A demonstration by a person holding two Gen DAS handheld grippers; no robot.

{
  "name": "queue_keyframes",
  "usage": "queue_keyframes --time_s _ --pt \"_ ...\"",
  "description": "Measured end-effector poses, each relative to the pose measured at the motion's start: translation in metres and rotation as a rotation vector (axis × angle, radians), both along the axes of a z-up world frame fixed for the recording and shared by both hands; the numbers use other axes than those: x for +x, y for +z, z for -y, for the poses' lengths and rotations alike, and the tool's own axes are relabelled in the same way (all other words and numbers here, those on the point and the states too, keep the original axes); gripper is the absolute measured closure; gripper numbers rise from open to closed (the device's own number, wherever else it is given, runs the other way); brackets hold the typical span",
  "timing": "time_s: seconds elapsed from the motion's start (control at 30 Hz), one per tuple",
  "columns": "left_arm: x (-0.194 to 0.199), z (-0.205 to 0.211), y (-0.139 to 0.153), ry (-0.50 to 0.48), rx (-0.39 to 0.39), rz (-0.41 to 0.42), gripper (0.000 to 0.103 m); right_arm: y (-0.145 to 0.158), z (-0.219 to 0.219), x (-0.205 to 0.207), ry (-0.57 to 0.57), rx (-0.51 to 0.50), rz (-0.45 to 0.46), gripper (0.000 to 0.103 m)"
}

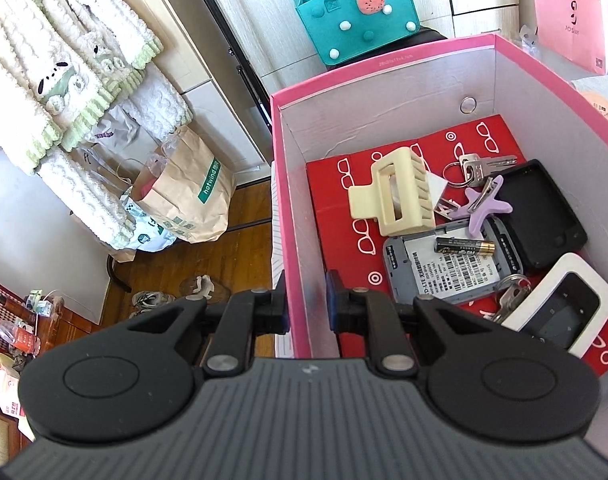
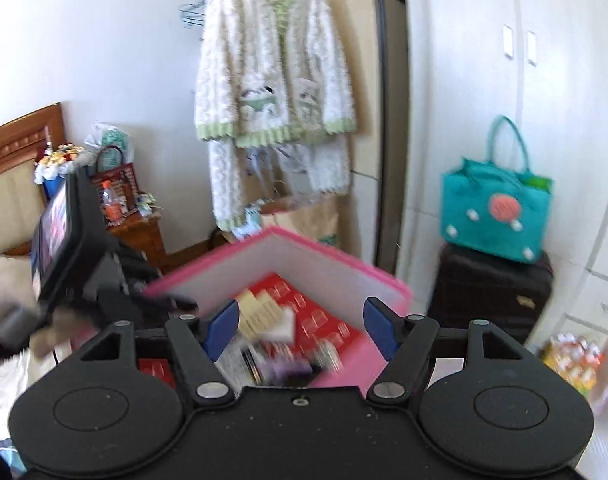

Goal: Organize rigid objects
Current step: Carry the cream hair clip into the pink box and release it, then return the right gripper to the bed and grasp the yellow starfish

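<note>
Already most of the sorting looks done: the pink box [image 1: 388, 62] holds a cream hair claw [image 1: 392, 196], keys [image 1: 480, 168], a purple star clip [image 1: 489, 204], a battery [image 1: 465, 246], a grey router [image 1: 452, 268], a black case [image 1: 544, 212] and a white device [image 1: 560, 308], loosely piled on its red floor. The left hand-held gripper [image 1: 306, 300] is pinched narrow onto the box's near-left wall. The right hand-held gripper [image 2: 300, 328] hangs above, jaws wide and empty. Whatever remains outside the box I cannot see.
</note>
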State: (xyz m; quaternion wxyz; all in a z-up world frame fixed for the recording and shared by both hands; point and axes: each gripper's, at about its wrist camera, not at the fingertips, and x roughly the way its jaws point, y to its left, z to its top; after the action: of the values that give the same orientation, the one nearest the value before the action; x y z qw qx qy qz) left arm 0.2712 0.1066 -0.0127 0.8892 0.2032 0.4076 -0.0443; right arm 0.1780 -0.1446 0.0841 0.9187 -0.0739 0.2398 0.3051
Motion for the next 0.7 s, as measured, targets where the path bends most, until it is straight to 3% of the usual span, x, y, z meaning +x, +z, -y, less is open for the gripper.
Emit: queue_keyframes --time_s 0.2,0.43,0.7 --pt "0.000 0.001 0.000 0.001 -0.003 0.000 0.089 -0.036 0.046 -0.024 -0.120 -0.047 0.023 0.029" --pt "0.000 0.004 -0.001 -0.003 0.030 0.003 0.089 -0.081 0.084 -0.029 -0.243 -0.050 -0.022 0.029" --pt "-0.001 0.005 -0.002 -0.002 0.052 0.006 0.089 -0.121 0.085 -0.009 -0.238 -0.078 -0.134 0.029"
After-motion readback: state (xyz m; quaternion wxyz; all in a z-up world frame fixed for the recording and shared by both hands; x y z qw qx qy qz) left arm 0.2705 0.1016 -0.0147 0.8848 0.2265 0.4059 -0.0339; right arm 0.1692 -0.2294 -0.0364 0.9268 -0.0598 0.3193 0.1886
